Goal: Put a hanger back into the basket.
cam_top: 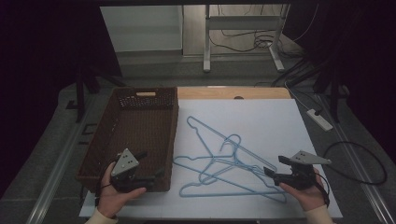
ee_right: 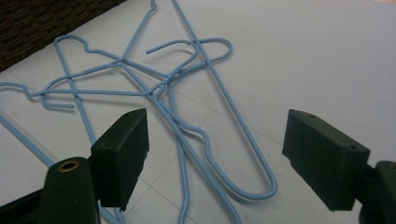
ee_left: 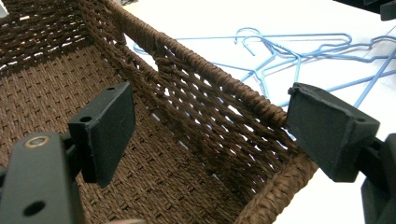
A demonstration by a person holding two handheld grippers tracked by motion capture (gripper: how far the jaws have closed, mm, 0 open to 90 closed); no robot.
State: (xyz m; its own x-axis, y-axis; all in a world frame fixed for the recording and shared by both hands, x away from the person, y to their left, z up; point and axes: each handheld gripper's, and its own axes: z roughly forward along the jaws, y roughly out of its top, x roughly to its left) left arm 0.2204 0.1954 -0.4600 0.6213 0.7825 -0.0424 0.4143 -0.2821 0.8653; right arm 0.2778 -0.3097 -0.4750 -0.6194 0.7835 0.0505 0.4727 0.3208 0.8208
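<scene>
Three light-blue wire hangers [cam_top: 219, 164] lie tangled on the white board, just right of a brown woven basket [cam_top: 176, 121]. My left gripper [cam_top: 145, 167] hovers over the basket's near right corner, jaws open. In the left gripper view the basket's rim [ee_left: 201, 79] runs between the jaws of that gripper [ee_left: 217, 126], untouched, with the hangers [ee_left: 275, 51] beyond. My right gripper [cam_top: 275, 165] is open at the hangers' right end. In the right gripper view the hangers [ee_right: 163, 88] lie on the board below that gripper's [ee_right: 219, 154] spread jaws, nothing between the pads.
The white board [cam_top: 266, 116] covers the table, with a wooden strip [cam_top: 233, 92] along its back edge. The basket is empty inside. A power strip [cam_top: 320, 119] and cables lie on the floor to the right, and a metal frame [cam_top: 206, 42] stands behind.
</scene>
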